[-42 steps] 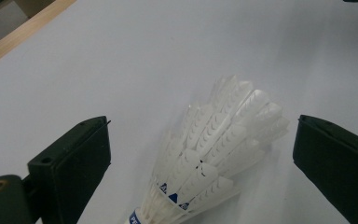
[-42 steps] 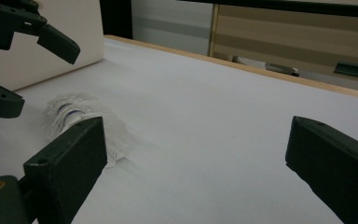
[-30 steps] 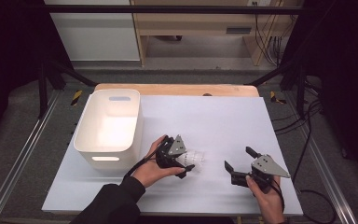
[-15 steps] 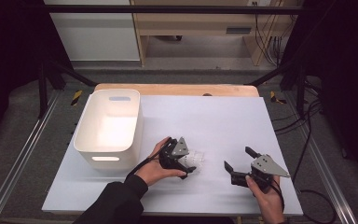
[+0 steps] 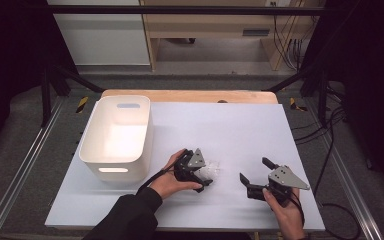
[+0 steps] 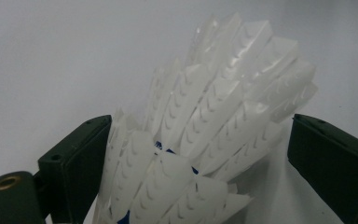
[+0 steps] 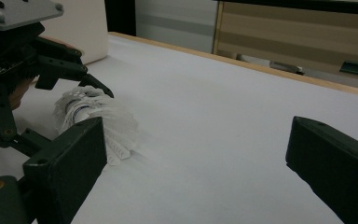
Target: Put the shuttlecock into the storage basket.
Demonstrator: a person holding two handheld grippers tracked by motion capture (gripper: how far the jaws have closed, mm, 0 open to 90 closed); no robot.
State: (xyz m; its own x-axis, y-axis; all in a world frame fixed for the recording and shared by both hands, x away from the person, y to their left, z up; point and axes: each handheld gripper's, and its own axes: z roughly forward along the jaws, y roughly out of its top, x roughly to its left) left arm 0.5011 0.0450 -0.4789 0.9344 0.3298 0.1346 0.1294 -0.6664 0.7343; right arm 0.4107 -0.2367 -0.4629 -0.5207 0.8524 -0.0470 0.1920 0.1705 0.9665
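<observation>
A white feathered shuttlecock (image 5: 212, 172) lies on its side on the white table (image 5: 240, 125). My left gripper (image 5: 205, 173) is down around it, open, one jaw on each side of the feather skirt. In the left gripper view the shuttlecock (image 6: 214, 121) spreads between the two jaws of the left gripper (image 6: 198, 154); the left jaw touches the feathers and a small gap remains at the right jaw. My right gripper (image 5: 253, 169) rests open near the table's front right with nothing in it. The right gripper (image 7: 196, 154) looks at the left gripper (image 7: 70, 100) and the shuttlecock (image 7: 100, 116).
A white plastic bin (image 5: 147, 125) with handle slots stands at the table's left, close behind the left hand; its wall (image 7: 79, 28) appears in the right gripper view. A wooden strip (image 5: 190, 95) edges the far side. Bare table lies between and beyond the grippers.
The left gripper has slid a little to the right, further over the shuttlecock. The right gripper has stayed where it was.
</observation>
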